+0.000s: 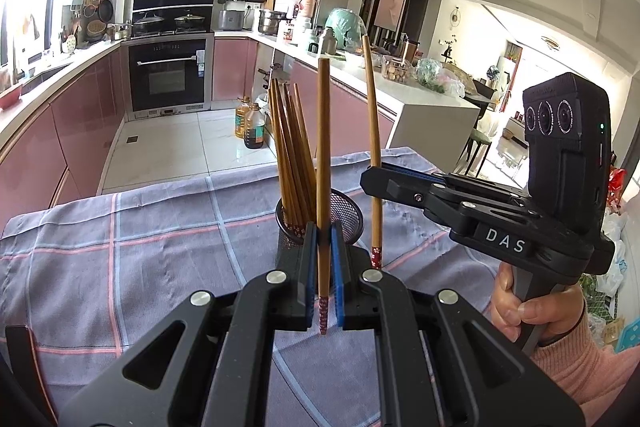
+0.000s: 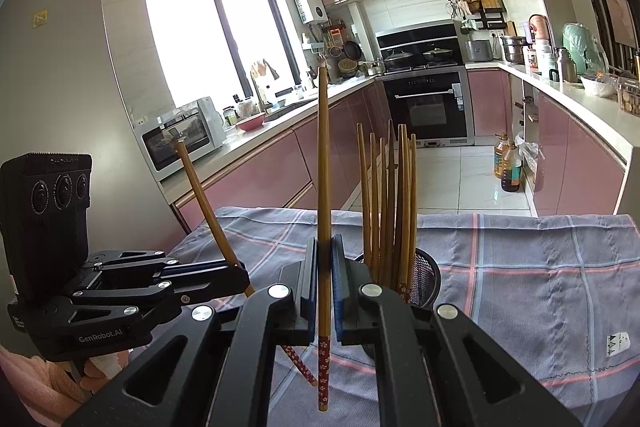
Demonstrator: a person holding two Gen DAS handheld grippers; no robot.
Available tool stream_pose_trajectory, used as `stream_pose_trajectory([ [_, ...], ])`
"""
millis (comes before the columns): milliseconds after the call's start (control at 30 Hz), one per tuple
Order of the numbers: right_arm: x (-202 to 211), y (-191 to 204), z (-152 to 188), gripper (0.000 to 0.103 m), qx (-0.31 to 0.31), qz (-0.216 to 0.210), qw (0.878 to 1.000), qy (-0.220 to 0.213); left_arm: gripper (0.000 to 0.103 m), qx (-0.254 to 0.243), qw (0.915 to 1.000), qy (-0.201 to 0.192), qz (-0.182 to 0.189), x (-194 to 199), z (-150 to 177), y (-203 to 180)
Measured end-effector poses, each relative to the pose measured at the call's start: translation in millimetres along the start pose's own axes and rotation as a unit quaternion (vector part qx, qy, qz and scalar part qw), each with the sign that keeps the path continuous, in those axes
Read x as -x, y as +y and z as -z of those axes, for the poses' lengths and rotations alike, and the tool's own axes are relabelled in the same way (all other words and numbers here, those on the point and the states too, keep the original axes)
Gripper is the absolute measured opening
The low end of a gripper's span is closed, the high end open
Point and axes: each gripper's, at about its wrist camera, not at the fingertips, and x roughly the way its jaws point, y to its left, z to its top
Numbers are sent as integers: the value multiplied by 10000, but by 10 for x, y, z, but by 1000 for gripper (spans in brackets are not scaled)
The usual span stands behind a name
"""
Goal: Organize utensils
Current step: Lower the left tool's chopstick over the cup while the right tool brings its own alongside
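Wooden chopsticks, one per gripper, both near upright over the plaid cloth point(image 1: 120, 251). Landmark: black mesh cup point(image 1: 344, 211) standing on the cloth.

Left gripper point(image 1: 323, 259): jaws clamped tight on the left chopstick point(image 1: 323, 155), blue pads pressing both sides. It sits just in front of the mesh cup in the left wrist view; the floral-patterned end hangs below the pads, the plain end points up.

Mesh cup: holds a bundle of chopsticks point(image 1: 290, 147), leaning against its left wall, patterned ends down.

Right gripper point(image 1: 374, 183): closed on the right chopstick point(image 1: 373, 131), just right of the mesh cup in the left wrist view. Patterned end below the jaws, above the cloth; cannot tell if it touches. A hand point(image 1: 532, 307) in a pink sleeve grips the handle.

Right wrist view confirms it: right gripper point(image 2: 325, 283) pinches its chopstick point(image 2: 324, 187) just left of the mesh cup point(image 2: 428, 275); left gripper point(image 2: 240, 271) further left, its chopstick point(image 2: 204, 195) tilted.
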Motion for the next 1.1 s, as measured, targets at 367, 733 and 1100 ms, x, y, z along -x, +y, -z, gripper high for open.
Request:
stream_pose_trajectory([
  [367, 10, -56, -75, 6, -32, -69, 9999, -88, 8, -11, 10000, -79, -5, 2, -86, -7],
  [733, 1, -98, -177, 6, -27, -63, 9998, -196, 8, -6, 9997, -261, 36, 54, -236, -6],
  [1100, -6, -113, -251, 6, 46, -38, 9997, -254, 8, -29, 9992, -400, 49, 54, -359, -40],
])
